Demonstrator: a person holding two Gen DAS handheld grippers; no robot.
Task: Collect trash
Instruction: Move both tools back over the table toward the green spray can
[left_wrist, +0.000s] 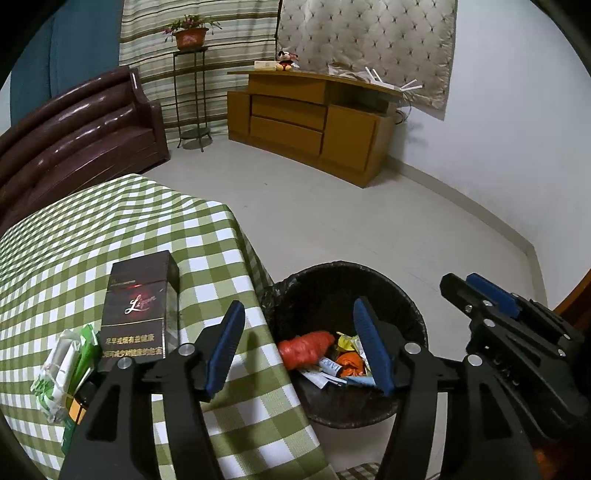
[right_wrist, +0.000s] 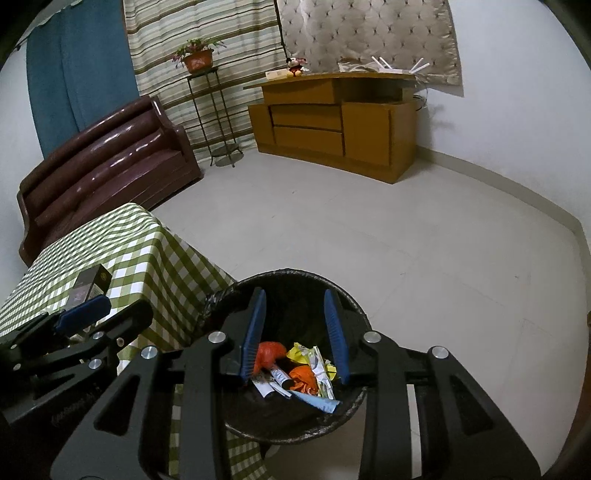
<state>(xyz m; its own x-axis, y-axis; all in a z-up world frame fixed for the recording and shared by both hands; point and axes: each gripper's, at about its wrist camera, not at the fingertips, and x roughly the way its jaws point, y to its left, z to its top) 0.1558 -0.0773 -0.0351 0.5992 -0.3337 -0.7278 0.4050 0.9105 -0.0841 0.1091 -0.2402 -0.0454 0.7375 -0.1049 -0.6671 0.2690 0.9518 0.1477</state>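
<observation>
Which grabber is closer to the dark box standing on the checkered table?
The left gripper. It sits at the table's edge, just beside the dark box, partly over the trash bin. The right gripper hangs open over the bin, farther from the box.

light: dim, even | focus: sharp | edges: fisheye-bent, dark corners

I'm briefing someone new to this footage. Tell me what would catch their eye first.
First, the black trash bin on the floor beside the table, holding an orange bag and crumpled wrappers. The right gripper hangs open over it with nothing between its pads. On the green checked tablecloth, a dark cigarette carton stands by some green-and-white packets, near the open left gripper.
</observation>
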